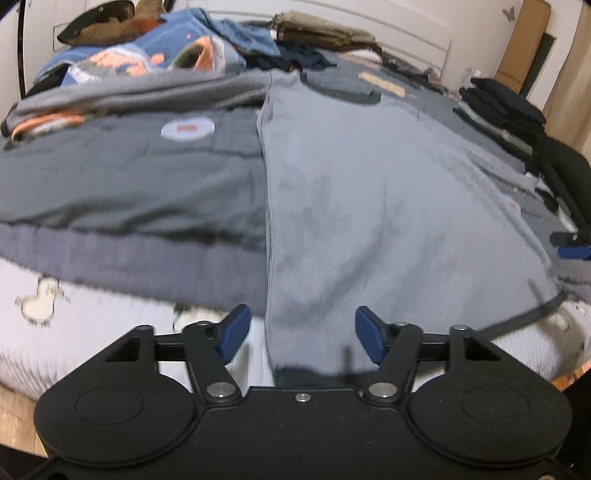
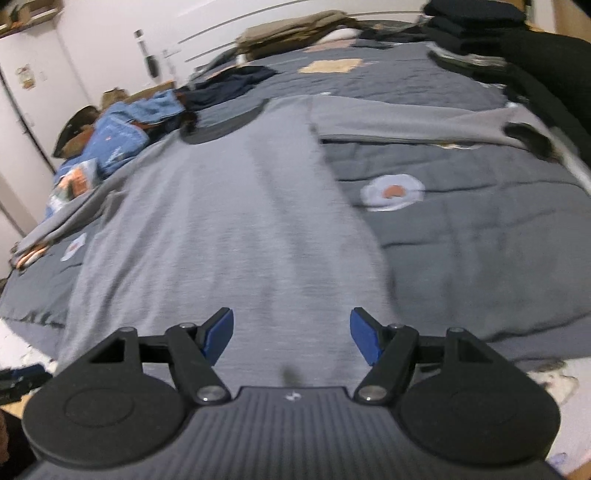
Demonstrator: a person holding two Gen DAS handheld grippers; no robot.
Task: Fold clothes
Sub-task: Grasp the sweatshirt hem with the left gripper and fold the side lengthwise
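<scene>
Left gripper: jaws part open, nothing pinched; shirt hem just ahead, between pads. Judged: set to take hem corner.
Right gripper: jaws wide, empty; hem directly ahead.
Shirt spread flat on quilt, sleeves out sideways. Likely laid so for folding.
Farther, right of right gripper: dark stack, probably folded. Far left: unfolded heap.
No containers visible.
</scene>
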